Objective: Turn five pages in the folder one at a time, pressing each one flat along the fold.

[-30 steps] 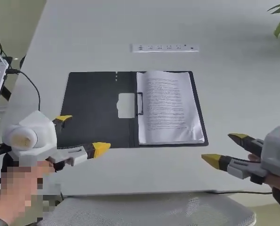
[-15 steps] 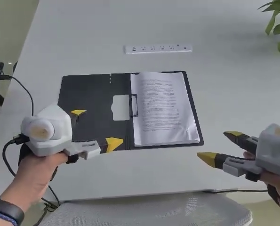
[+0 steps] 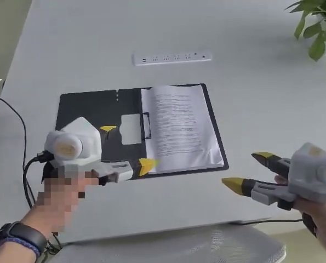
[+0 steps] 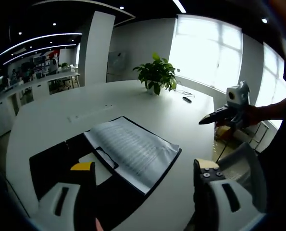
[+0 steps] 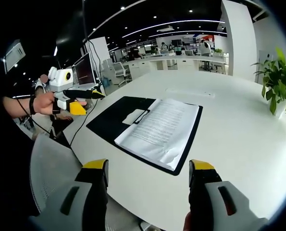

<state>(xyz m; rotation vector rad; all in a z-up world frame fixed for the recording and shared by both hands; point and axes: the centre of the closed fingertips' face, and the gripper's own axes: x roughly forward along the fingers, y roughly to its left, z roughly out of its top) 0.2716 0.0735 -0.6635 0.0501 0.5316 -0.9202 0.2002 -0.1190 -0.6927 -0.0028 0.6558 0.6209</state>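
A black folder [image 3: 91, 112] lies open on the white table, its stack of printed pages [image 3: 176, 126] on the right half under a clip [image 3: 146, 125]. The folder also appears in the left gripper view [image 4: 51, 163] and the right gripper view [image 5: 111, 120], pages [image 4: 128, 147] [image 5: 162, 127] flat. My left gripper [image 3: 127, 148] hovers open over the folder's near left part, holding nothing. My right gripper [image 3: 250, 171] is open over bare table, right of the folder's near corner.
A white power strip [image 3: 172, 57] lies beyond the folder. A potted plant [image 3: 310, 27] stands at the far right. A black cable [image 3: 20, 137] runs along the table's left edge. A chair back [image 3: 173, 246] sits below the near edge.
My left gripper has moved right and forward over the folder's near left part. The right gripper has drifted slightly left. The headset view has shifted, sliding the folder left in the picture.
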